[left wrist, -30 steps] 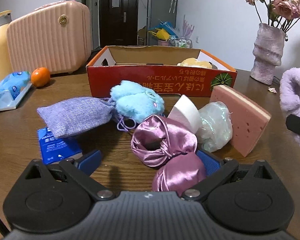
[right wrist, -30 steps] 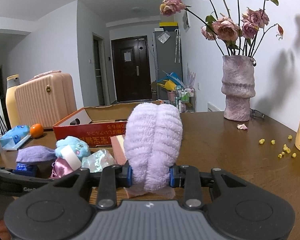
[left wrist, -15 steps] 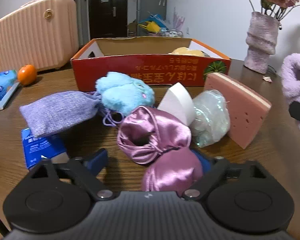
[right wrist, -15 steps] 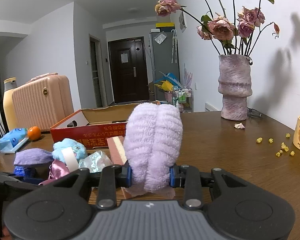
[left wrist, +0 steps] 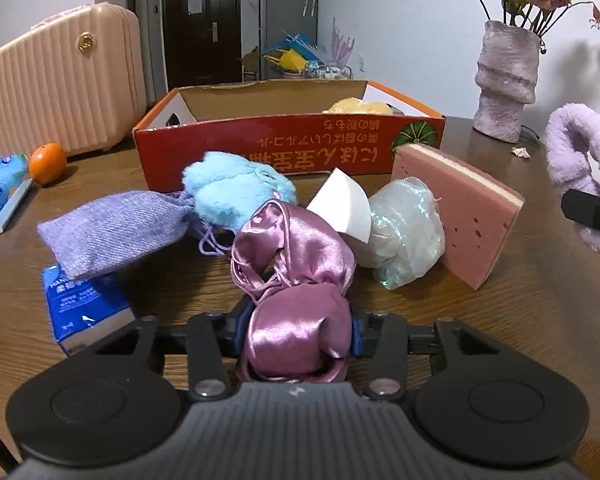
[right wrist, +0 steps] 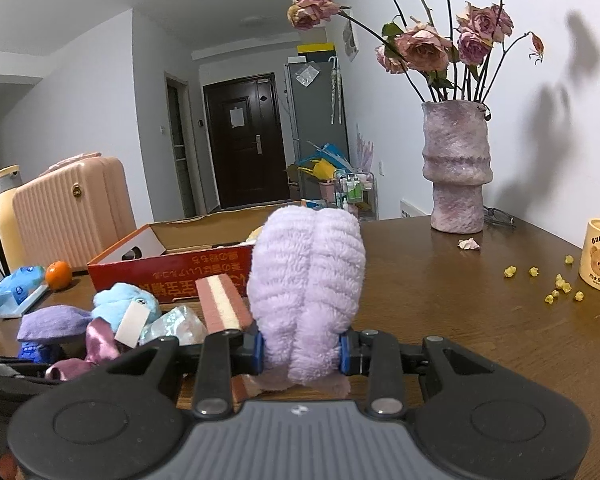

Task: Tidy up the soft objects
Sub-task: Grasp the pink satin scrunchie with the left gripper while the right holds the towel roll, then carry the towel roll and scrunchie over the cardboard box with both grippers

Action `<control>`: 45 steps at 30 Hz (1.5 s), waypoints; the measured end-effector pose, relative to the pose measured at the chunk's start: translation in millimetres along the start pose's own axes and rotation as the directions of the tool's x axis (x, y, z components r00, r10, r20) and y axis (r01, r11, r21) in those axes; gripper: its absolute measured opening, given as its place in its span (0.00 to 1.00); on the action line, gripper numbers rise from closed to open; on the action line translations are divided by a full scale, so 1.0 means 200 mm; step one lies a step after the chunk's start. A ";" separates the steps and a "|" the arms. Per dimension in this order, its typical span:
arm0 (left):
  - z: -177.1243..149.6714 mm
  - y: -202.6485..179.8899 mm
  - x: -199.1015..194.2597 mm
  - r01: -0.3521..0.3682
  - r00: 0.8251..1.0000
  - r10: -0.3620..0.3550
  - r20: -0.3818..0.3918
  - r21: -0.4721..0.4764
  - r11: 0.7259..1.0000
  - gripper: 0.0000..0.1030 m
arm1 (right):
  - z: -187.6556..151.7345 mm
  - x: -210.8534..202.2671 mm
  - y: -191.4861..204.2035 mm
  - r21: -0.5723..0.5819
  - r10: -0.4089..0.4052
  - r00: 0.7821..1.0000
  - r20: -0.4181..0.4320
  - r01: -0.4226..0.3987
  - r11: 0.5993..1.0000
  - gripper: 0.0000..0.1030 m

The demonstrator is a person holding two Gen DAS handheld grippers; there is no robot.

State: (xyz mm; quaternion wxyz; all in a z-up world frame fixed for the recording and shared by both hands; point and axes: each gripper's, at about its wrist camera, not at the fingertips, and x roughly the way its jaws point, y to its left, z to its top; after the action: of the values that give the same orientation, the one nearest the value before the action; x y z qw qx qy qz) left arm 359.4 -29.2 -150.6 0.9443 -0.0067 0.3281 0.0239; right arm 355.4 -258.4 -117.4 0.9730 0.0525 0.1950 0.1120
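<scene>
The shiny pink satin pouch (left wrist: 300, 304) sits on the wooden table (left wrist: 500, 320), right in front of the red cardboard box (left wrist: 288, 144). My left gripper (left wrist: 296, 330) is closing on its fat bottom end, and the blue pads already touch the cloth on both sides.

To do this step well, I think I should let the pads squeeze until the cloth stops giving, because satin is slippery and could slide out. Then I would lift straight up, so the pouch's thin cord does not drag the white wedge sponge (left wrist: 342, 208) or the see-through shimmery bag (left wrist: 404, 232) that lean against it. After that the box looks like the place to drop it, next to the yellow thing (left wrist: 356, 106) already inside.

The pouch looks smooth and glossy, with a knotted, crumpled top and a round, puffy bottom. It looks squashy and light.

My right gripper (right wrist: 302, 354) is clamped on the fluffy purple band (right wrist: 308, 292) and holds it up above the table. I should keep that one steady and away from the pile, so the two don't bump.

Near the pouch are a blue fuzzy toy (left wrist: 236, 192), a purple woven bag (left wrist: 112, 232) and a pink sponge (left wrist: 456, 216).
</scene>
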 end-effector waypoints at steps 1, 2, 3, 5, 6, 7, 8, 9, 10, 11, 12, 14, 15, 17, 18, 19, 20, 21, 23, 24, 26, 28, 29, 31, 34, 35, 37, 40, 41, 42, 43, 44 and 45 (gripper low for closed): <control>0.00 0.00 -0.01 -0.005 1.000 0.005 0.007 -0.001 1.000 0.44 | 0.00 0.00 0.00 0.003 -0.001 1.000 0.003 0.001 1.000 0.31; 0.00 0.01 -0.02 -0.010 1.000 0.010 0.015 -0.003 1.000 0.43 | 0.00 0.00 -0.01 0.006 -0.001 1.000 0.006 0.001 1.000 0.31; 0.00 0.02 -0.03 -0.014 1.000 0.014 0.025 -0.005 1.000 0.43 | 0.00 0.00 -0.01 0.010 -0.003 1.000 0.009 0.002 1.000 0.31; 0.00 0.03 -0.06 -0.026 0.999 0.026 0.045 -0.009 1.000 0.43 | 0.00 -0.01 -0.02 0.017 -0.006 1.000 0.015 0.006 1.000 0.31; 0.00 0.03 -0.08 -0.031 0.998 0.032 0.058 -0.010 0.999 0.43 | 0.00 -0.01 -0.02 0.020 -0.008 1.000 0.017 0.008 1.000 0.31; 0.00 0.04 -0.10 -0.036 0.997 0.036 0.070 -0.011 0.999 0.43 | 0.00 -0.01 -0.02 0.024 -0.009 1.000 0.019 0.009 1.000 0.31; 0.00 0.04 -0.11 -0.041 0.996 0.041 0.083 -0.012 0.999 0.43 | 0.00 -0.02 -0.02 0.027 -0.011 1.000 0.021 0.010 1.000 0.31; 0.00 0.04 -0.13 -0.047 0.994 0.048 0.098 -0.012 0.999 0.43 | 0.00 -0.02 -0.02 0.030 -0.011 1.000 0.022 0.010 0.999 0.31; 0.00 0.05 -0.15 -0.051 0.992 0.052 0.111 -0.012 0.999 0.43 | 0.00 -0.02 -0.02 0.033 -0.011 1.000 0.024 0.010 0.999 0.31; 0.00 0.05 -0.17 -0.054 0.991 0.055 0.124 -0.012 0.998 0.43 | -0.01 -0.03 -0.02 0.035 -0.010 1.000 0.025 0.009 0.999 0.31; 0.00 0.05 -0.19 -0.056 0.989 0.058 0.135 -0.013 0.998 0.43 | -0.01 -0.03 -0.01 0.036 -0.010 1.000 0.027 0.009 0.999 0.31; -0.01 0.06 -0.22 -0.062 0.986 0.065 0.151 -0.020 0.998 0.43 | -0.01 -0.04 0.00 0.038 -0.005 1.000 0.031 0.004 0.999 0.31; -0.01 0.06 -0.23 -0.059 0.986 0.062 0.157 -0.022 0.998 0.43 | -0.02 -0.05 0.01 0.038 -0.001 0.999 0.035 0.000 0.999 0.31; -0.01 0.07 -0.26 -0.058 0.984 0.062 0.169 -0.028 0.998 0.43 | -0.02 -0.06 0.04 0.034 0.005 0.999 0.045 -0.007 0.999 0.31; -0.01 0.07 -0.28 -0.061 0.982 0.066 0.177 -0.031 0.998 0.43 | -0.03 -0.07 0.05 0.033 0.009 0.999 0.051 -0.010 0.999 0.31; -0.01 0.07 -0.29 -0.061 0.980 0.066 0.187 -0.032 0.998 0.43 | -0.03 -0.08 0.06 0.031 0.013 0.998 0.057 -0.015 0.999 0.31; -0.02 0.08 -0.31 -0.059 0.979 0.064 0.196 -0.034 0.998 0.43 | -0.03 -0.09 0.08 0.031 0.016 0.998 0.062 -0.018 0.999 0.31; -0.02 0.08 -0.33 -0.055 0.977 0.061 0.204 -0.036 0.998 0.43 | -0.04 -0.10 0.09 0.029 0.020 0.998 0.068 -0.022 0.999 0.31; -0.02 0.09 -0.35 -0.057 0.974 0.064 0.216 -0.039 0.998 0.43 | -0.05 -0.12 0.12 0.025 0.026 0.997 0.077 -0.028 0.999 0.31; -0.03 0.09 -0.37 -0.059 0.973 0.067 0.222 -0.040 0.997 0.43 | -0.05 -0.13 0.14 0.023 0.029 0.996 0.082 -0.031 0.999 0.31; -0.04 0.10 -0.39 -0.056 0.970 0.064 0.235 -0.039 0.998 0.43 | -0.06 -0.14 0.16 0.021 0.036 0.995 0.088 -0.038 0.999 0.31; -0.04 0.10 -0.42 -0.053 0.967 0.061 0.248 -0.038 0.998 0.43 | -0.07 -0.15 0.19 0.018 0.042 0.995 0.091 -0.044 0.999 0.31; -0.04 0.11 -0.43 -0.052 0.965 0.061 0.254 -0.039 0.998 0.43 | -0.07 -0.16 0.20 0.018 0.043 0.995 0.092 -0.045 0.999 0.31; -0.04 0.11 -0.45 -0.046 0.963 0.056 0.263 -0.041 0.998 0.43 | -0.07 -0.16 0.21 0.018 0.047 0.994 0.096 -0.049 0.999 0.31; -0.03 0.12 -0.47 -0.040 0.960 0.052 0.274 -0.047 0.998 0.43 | -0.07 -0.17 0.23 0.014 0.048 0.994 0.103 -0.050 0.999 0.31; -0.03 0.13 -0.48 -0.039 0.959 0.051 0.278 -0.049 0.998 0.43 | -0.07 -0.16 0.24 0.013 0.051 0.993 0.103 -0.052 0.999 0.31; -0.03 0.13 -0.49 -0.039 0.956 0.052 0.289 -0.052 0.998 0.43 | -0.07 -0.16 0.26 0.011 0.055 0.993 0.106 -0.057 0.998 0.31; -0.01 0.14 -0.51 -0.035 0.951 0.051 0.305 -0.058 0.998 0.43 | -0.06 -0.15 0.29 -0.004 0.058 0.992 0.112 -0.058 0.998 0.31; 0.00 0.14 -0.52 -0.035 0.949 0.051 0.310 -0.058 0.998 0.43 | -0.06 -0.15 0.30 -0.008 0.058 0.992 0.114 -0.057 0.998 0.31; 0.01 0.14 -0.52 -0.034 0.948 0.051 0.315 -0.058 0.998 0.43 | -0.05 -0.15 0.31 -0.011 0.058 0.991 0.116 -0.057 0.998 0.31; 0.02 0.14 -0.53 -0.032 0.946 0.049 0.320 -0.058 0.998 0.43 | -0.04 -0.14 0.32 -0.012 0.060 0.991 0.119 -0.058 0.998 0.31; 0.03 0.15 -0.53 -0.031 0.945 0.048 0.325 -0.058 0.998 0.43 | -0.04 -0.14 0.33 -0.014 0.060 0.991 0.123 -0.059 0.998 0.31; 0.04 0.15 -0.53 -0.029 0.943 0.046 0.330 -0.059 0.998 0.43 | -0.03 -0.14 0.34 -0.014 0.060 0.990 0.126 -0.058 0.998 0.31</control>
State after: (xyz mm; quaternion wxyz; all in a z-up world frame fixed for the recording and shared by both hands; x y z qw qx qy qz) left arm 279.6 -3.5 -77.9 0.9848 -0.0216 0.1642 0.0514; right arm 315.4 -198.8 -102.7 0.9799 0.0600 0.1307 0.1383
